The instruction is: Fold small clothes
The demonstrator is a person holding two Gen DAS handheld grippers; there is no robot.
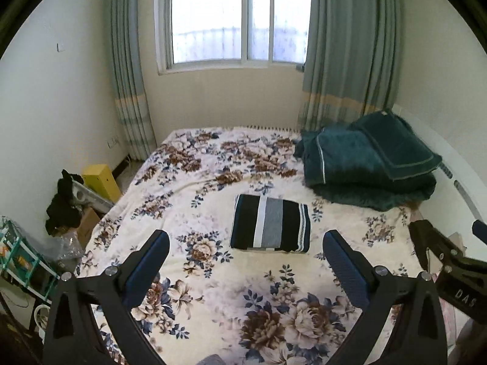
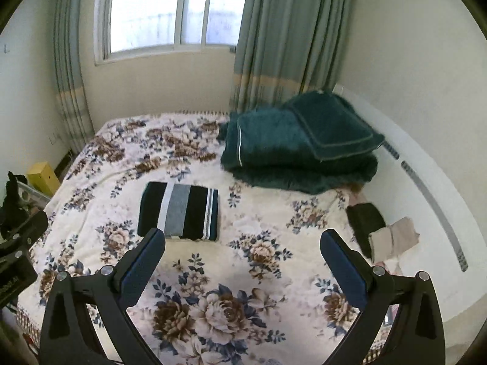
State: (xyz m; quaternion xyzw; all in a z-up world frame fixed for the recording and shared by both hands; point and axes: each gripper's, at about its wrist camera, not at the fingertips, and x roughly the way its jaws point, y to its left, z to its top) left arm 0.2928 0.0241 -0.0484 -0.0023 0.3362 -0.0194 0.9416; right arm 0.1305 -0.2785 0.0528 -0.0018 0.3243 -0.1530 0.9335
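Observation:
A striped garment (image 1: 271, 223), black, white and grey, lies folded into a neat rectangle on the floral bedspread (image 1: 213, 289). It also shows in the right wrist view (image 2: 179, 211). My left gripper (image 1: 245, 243) is open and empty, held above the bed in front of the garment. My right gripper (image 2: 243, 241) is open and empty, to the right of the garment and apart from it. The right gripper's body shows at the right edge of the left wrist view (image 1: 450, 261).
A folded dark green blanket (image 2: 301, 143) lies at the bed's far right. A black cloth (image 2: 363, 222) and a beige cloth (image 2: 392, 238) lie at the right edge. A yellow box (image 1: 102, 181), dark clothing (image 1: 62, 203) and a shelf (image 1: 21, 258) stand left of the bed.

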